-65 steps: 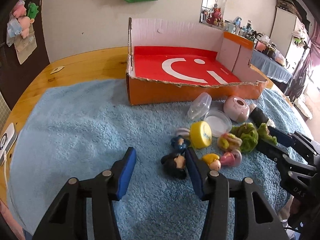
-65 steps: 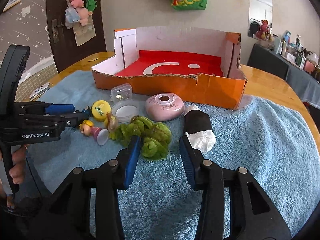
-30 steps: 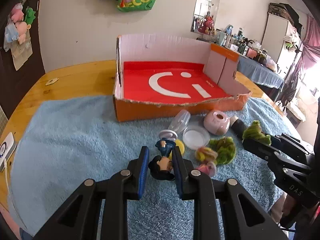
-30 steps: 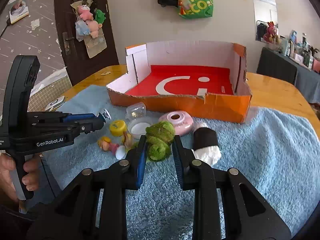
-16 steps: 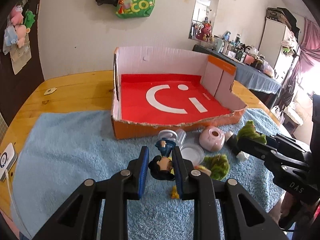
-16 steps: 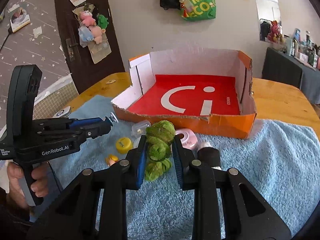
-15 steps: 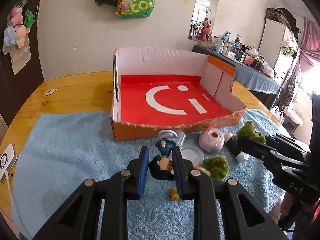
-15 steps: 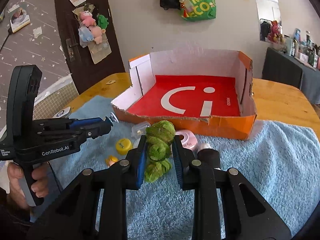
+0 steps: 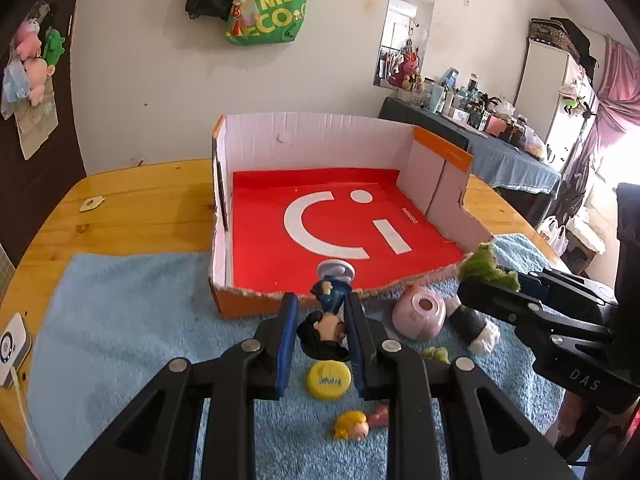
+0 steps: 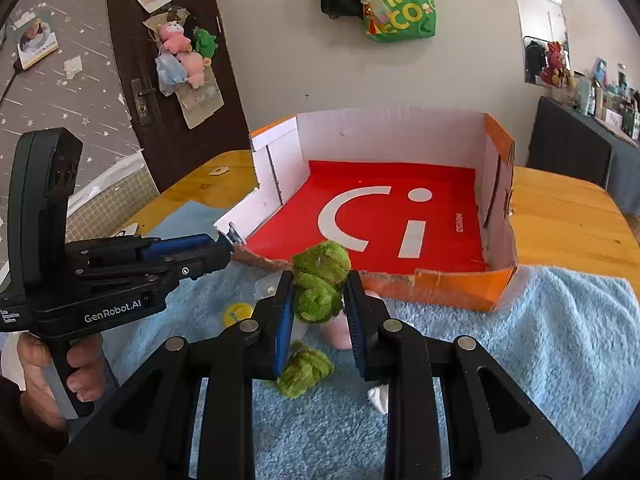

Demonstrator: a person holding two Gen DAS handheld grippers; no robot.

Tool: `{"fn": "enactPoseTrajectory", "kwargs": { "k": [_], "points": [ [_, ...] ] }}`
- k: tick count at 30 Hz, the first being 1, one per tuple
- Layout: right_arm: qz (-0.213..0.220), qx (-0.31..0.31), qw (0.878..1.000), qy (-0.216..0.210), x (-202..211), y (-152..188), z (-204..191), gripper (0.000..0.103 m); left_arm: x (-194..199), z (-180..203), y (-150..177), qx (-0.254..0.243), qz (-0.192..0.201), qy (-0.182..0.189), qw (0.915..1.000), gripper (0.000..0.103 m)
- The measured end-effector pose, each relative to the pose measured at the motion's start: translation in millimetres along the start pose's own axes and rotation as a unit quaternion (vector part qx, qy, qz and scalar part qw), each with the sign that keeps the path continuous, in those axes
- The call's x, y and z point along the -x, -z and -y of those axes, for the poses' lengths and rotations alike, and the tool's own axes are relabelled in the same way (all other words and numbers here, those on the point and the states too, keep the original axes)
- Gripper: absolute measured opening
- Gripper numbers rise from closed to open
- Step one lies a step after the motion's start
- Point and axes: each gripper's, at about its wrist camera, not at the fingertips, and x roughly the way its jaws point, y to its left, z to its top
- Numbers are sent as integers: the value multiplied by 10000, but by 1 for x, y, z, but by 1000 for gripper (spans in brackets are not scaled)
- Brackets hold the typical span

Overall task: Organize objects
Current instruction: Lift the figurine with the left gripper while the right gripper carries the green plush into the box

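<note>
My left gripper [image 9: 322, 312] is shut on a small dark-haired figurine in blue [image 9: 326, 320] and holds it above the blue towel, just before the front wall of the orange cardboard box [image 9: 256, 300] with a red floor. My right gripper [image 10: 316, 300] is shut on a green plush toy [image 10: 320, 276], lifted near the box's front edge [image 10: 440, 284]. The plush also shows in the left wrist view [image 9: 486, 266]. The left gripper shows in the right wrist view [image 10: 224, 246].
On the towel [image 9: 120, 328] lie a yellow cap [image 9: 329, 379], a blond figurine [image 9: 354, 429], a pink round case [image 9: 418, 312], a black and white roll [image 9: 474, 326] and a green plush piece [image 10: 306, 372]. A white device [image 9: 12, 346] lies at the table's left edge.
Both grippers have moved forward and up toward the box with their toys held. The objects on the towel now lie below and behind the fingers.
</note>
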Motion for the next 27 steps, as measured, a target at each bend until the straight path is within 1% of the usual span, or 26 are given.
{"fn": "enactPoseTrajectory", "kwargs": {
  "k": [13, 20, 27],
  "points": [
    [-105, -89, 9999, -61, -15, -25, 16, 23, -14, 1, -21, -34, -35, 35, 10000, 25],
    [-252, -171, 9994, -145, -29, -33, 24, 23, -25, 0, -31, -46, -103, -1, 9999, 25],
    [-472, -163, 9987, -88, -47, -42, 31, 23, -37, 0, -39, -57, -195, -1, 9998, 25]
  ]
}}
